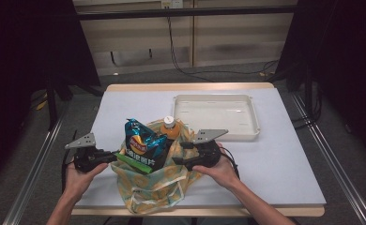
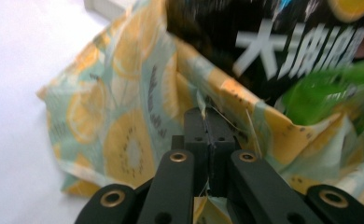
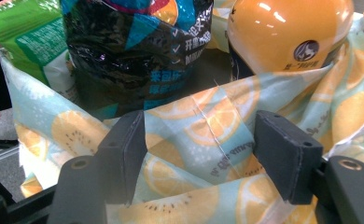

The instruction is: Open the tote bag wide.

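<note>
Left gripper [image 2: 210, 140] clamped tight on the left rim of the fruit-print cloth bag [image 1: 153, 185] near the table's front edge. Right gripper [image 3: 201, 154] wide open, bag's right rim fold lying directly between its 2 jaws, not yet pinched. Nearer hand for the coming pinch: the right, with chip packet [image 1: 142, 147] and orange bottle [image 1: 170, 127] standing upright inside.

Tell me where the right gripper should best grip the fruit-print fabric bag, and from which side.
Probably the raised hem fold on the fabric bag, on the side by the orange bottle. The right gripper stands open with that fold between its jaws. It comes from outside the bag, and the hem stands up clear of the chip packet. The left gripper is shut on the opposite edge.
</note>
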Demonstrator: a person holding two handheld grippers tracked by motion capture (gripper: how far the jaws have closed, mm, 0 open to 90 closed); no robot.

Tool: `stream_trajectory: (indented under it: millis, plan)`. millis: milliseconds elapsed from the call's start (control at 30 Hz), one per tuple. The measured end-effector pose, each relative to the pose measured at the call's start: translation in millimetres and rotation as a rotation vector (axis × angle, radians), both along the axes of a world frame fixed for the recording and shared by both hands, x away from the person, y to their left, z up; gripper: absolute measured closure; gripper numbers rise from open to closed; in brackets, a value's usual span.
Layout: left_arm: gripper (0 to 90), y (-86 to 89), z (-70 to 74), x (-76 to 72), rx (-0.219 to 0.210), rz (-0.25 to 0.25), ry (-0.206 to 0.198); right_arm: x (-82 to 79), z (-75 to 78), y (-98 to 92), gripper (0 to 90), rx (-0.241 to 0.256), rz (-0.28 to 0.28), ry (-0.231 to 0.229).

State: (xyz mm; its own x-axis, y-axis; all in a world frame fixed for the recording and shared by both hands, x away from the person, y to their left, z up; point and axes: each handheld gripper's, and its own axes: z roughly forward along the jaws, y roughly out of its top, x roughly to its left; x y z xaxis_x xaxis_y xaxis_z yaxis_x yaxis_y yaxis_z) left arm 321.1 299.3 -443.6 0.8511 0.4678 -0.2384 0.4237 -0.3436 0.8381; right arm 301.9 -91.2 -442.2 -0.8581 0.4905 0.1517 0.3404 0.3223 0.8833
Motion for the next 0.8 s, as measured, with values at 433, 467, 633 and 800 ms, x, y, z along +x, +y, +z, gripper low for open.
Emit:
stream_trajectory:
  millis: [433, 467, 633, 800]
  plan:
    - [89.9, 6.9, -27.5, -4.5, 0.034, 0.026, 0.040, 3.4, -10.6, 4.9, 87.2, -0.049, -0.002, 0.012]
    - [89.9, 6.5, -27.8, -4.9, 0.024, 0.029, 0.044, 2.7, -9.3, 1.3, 89.2, -0.053, -0.004, 0.010]
    - [89.9, 0.0, -29.4, -7.0, 0.018, 0.017, 0.031, -1.8, -13.1, -20.4, 90.0, -0.069, -0.020, 0.026]
    - [90.0, -2.8, -31.3, -9.0, 0.040, 0.021, 0.019, -5.4, -22.6, -26.8, 90.0, -0.076, -0.030, 0.032]
